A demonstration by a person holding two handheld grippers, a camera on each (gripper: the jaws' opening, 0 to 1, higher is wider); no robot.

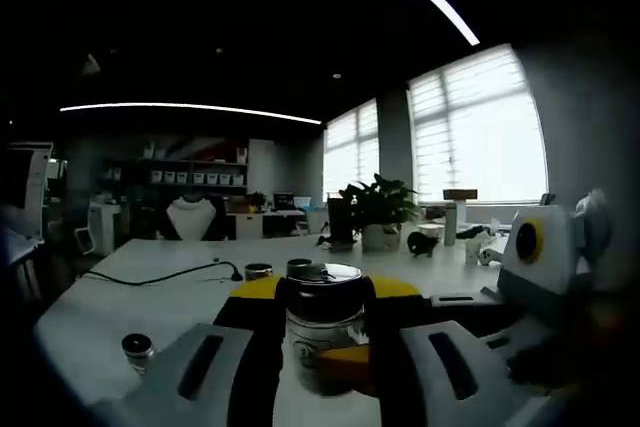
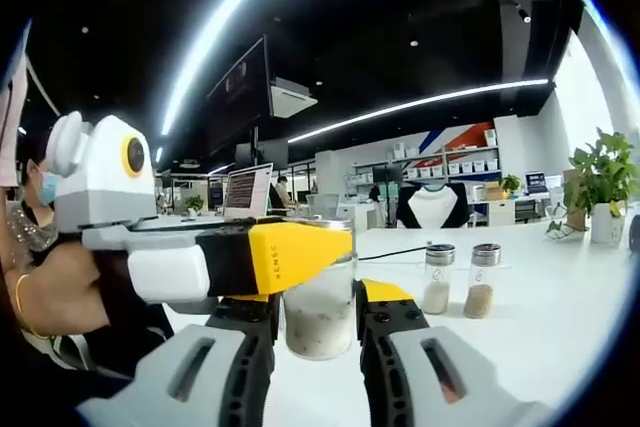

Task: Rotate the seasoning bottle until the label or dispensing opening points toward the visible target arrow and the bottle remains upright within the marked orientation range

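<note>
Office tabletop (image 2: 560, 337), white. Right gripper (image 2: 318, 332): jaws clamped on bottle (image 2: 318, 312), upright near the front edge. Left gripper (image 1: 325, 322): jaws closed on the bottle's cap (image 1: 325, 292). Beyond: two shakers (image 2: 458, 280), cable (image 1: 160, 275), plant (image 1: 378, 209) at far edge.

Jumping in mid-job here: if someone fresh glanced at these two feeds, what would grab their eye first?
Most likely the seasoning bottle, standing upright on the white table between the right gripper's jaws, with the left gripper's yellow-tipped jaws reaching in at its lid. In the left gripper view, that same metal lid sits dead centre. Two smaller shakers stand further back on the table, and a potted plant sits by the bright windows.
</note>
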